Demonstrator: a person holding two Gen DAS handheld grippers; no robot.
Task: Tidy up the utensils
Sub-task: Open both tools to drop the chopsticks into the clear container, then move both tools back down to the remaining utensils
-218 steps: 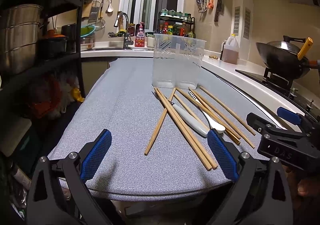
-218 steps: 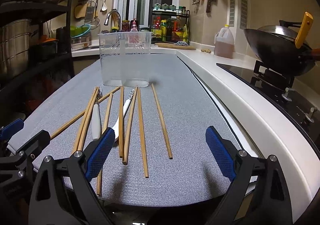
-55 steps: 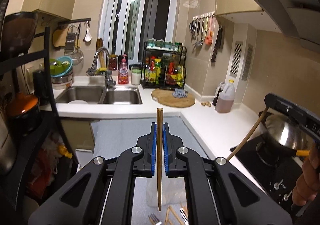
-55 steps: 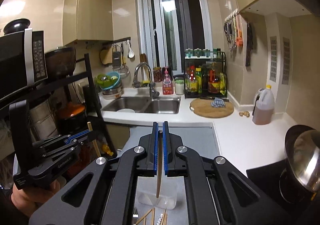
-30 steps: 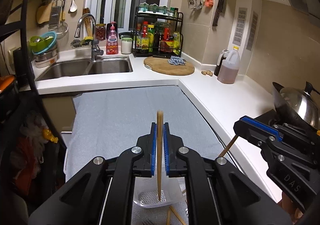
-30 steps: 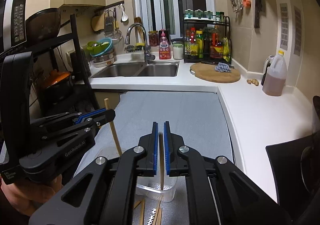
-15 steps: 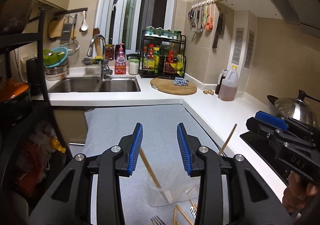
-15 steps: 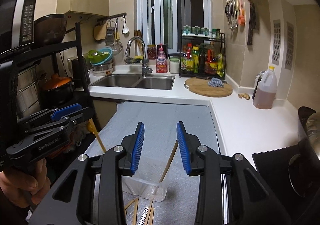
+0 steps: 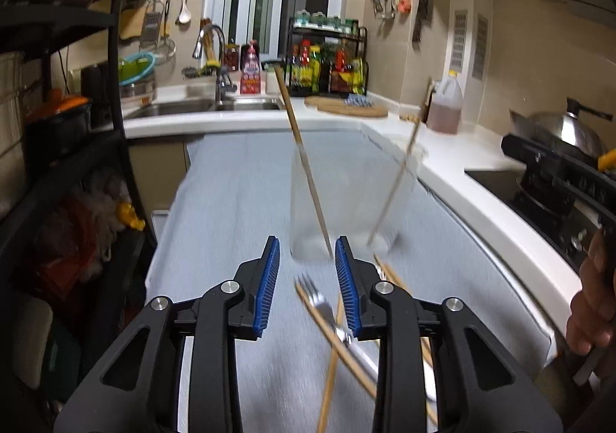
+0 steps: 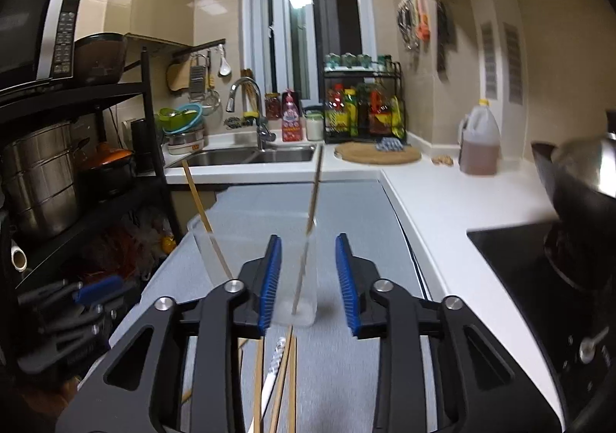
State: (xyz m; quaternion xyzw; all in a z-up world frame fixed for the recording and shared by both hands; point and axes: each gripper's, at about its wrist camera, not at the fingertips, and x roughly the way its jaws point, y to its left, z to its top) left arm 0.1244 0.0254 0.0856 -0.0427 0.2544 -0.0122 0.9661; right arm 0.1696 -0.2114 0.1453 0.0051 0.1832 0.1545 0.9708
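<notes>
I see both my left gripper (image 9: 307, 271) and right gripper (image 10: 307, 273) spread and empty; motion blur smears the clear container (image 9: 346, 202), where two chopsticks (image 9: 304, 163) lean.

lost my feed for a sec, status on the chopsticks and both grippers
Left gripper open, empty. Right gripper open, empty. Two chopsticks leaning in the clear container. More chopsticks and a fork on the mat; nothing blocking.
</notes>
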